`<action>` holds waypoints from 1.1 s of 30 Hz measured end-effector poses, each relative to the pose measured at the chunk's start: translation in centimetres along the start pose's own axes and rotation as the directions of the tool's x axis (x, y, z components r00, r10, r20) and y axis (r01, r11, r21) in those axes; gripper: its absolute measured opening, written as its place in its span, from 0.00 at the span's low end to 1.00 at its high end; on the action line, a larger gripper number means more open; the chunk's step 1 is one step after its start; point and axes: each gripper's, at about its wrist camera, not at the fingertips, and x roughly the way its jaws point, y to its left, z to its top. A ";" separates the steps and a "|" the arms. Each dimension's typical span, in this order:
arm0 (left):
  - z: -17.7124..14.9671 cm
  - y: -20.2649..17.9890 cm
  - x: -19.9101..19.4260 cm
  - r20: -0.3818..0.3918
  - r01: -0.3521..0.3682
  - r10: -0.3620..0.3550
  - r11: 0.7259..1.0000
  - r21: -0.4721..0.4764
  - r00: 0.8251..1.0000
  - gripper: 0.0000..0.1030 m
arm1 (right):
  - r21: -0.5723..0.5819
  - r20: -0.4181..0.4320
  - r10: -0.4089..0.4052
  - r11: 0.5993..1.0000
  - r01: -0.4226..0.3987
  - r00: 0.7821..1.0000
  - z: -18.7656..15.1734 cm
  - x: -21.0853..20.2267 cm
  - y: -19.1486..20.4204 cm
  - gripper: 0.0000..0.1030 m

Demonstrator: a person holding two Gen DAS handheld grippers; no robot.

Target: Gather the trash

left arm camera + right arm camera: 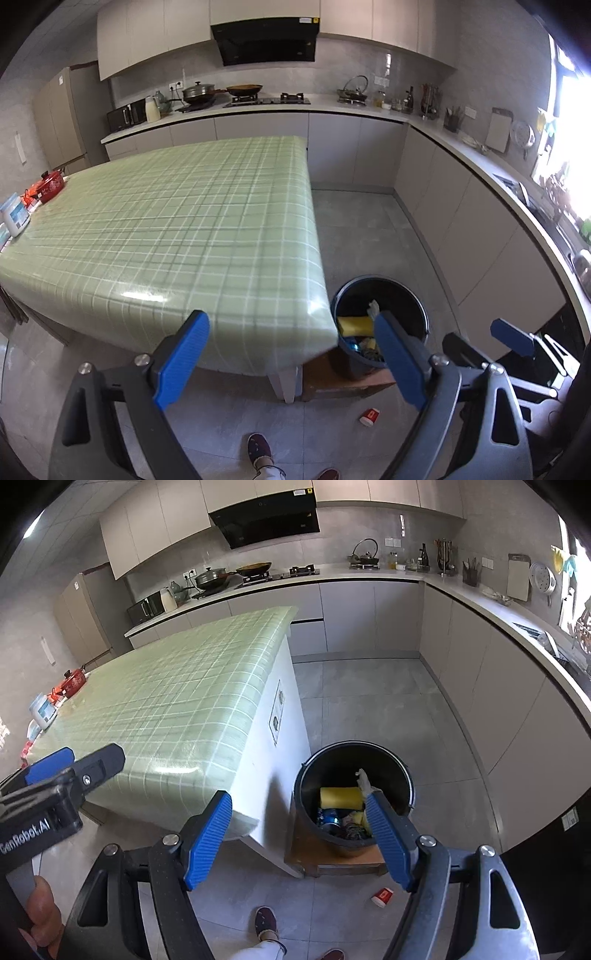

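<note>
A black trash bin (419,314) (391,764) stands on a low wooden stand beside the table's near right corner. It holds a yellow sponge (340,796), a crumpled white paper (364,781) and other trash. A small red and white cup (369,416) (383,896) lies on the floor in front of the stand. My left gripper (291,328) is open and empty above the table's near corner. My right gripper (297,808) is open and empty, high above the floor, with the bin near its right finger. The right gripper also shows in the left wrist view (513,336), and the left gripper in the right wrist view (70,764).
A table with a green plaid cloth (166,221) (166,709) fills the left. A red pot (51,182) and boxes sit at its far left edge. Kitchen counters (332,107) run along the back and right. The person's feet (266,921) are below.
</note>
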 end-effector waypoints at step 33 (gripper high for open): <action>-5.0 -3.6 -3.7 -0.015 -0.021 0.021 1.000 -0.001 1.000 0.89 | 0.012 0.055 -0.027 1.000 0.026 0.998 -4.0 -6.1 -2.5 0.75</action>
